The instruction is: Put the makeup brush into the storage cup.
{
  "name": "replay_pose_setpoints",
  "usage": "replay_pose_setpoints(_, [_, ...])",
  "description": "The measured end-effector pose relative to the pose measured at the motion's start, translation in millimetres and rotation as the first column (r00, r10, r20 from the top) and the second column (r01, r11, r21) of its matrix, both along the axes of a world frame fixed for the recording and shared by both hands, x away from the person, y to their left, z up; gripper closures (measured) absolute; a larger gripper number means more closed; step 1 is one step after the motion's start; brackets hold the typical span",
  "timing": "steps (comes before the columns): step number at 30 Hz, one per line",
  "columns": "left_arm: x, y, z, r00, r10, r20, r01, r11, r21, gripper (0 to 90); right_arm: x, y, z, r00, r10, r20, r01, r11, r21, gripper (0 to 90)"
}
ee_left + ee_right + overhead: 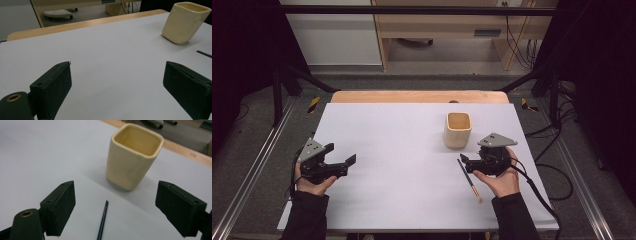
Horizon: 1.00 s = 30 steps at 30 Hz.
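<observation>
Right gripper view: right gripper (113,207) jaws spread wide, nothing between them. Thin dark pencil (103,220) lies flat on the white table (37,157) in the gap, long axis along the jaws, tip toward the cream square cup (133,157) just beyond. Cup upright, interior looks empty. No legible writing. Left gripper (343,152) likewise wide open, well apart from the pencil.

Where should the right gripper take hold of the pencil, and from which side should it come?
Probably mid-shaft, from straight above. The pencil lies flat on the table, so only its thin sides can be pinched. The right gripper is open and close by.
</observation>
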State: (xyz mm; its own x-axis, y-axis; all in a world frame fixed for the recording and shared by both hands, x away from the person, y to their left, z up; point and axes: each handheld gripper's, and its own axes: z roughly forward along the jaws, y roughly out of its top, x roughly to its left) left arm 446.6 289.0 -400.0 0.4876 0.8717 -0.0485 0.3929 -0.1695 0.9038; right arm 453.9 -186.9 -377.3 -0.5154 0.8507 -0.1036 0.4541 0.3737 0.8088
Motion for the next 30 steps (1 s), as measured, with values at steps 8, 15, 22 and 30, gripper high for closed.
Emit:
replay_pose_setpoints(8, [0.7, 0.3, -1.2, 1.0000, 0.003, -0.003, -0.003, 1.0000, 0.002, 7.8, 3.8, 9.1, -13.5, 0.9970, -0.008, -0.077, 0.001, 0.9969, -0.079, 19.8])
replay_pose_setpoints(15, [1.0, -1.6, -3.6, 0.9999, 0.000, -0.011, 0.000, 0.9999, 0.013, 7.9, 8.9, 7.4, -24.1, 0.9867, -0.045, -0.156, 0.029, 0.9939, -0.106, 23.5])
replay_pose_setpoints(22, [1.7, -1.7, -4.9, 0.9999, 0.002, -0.016, -0.002, 0.9999, 0.013, 8.1, 13.1, 2.6, -35.3, 0.9670, -0.085, -0.240, 0.063, 0.9929, -0.101, 30.5])
replay_pose_setpoints(30, [1.6, -3.1, -5.9, 0.9998, 0.000, -0.019, 0.001, 0.9997, 0.026, 8.1, 15.1, 6.1, -43.3, 0.9486, -0.082, -0.306, 0.044, 0.9906, -0.129, 34.2])
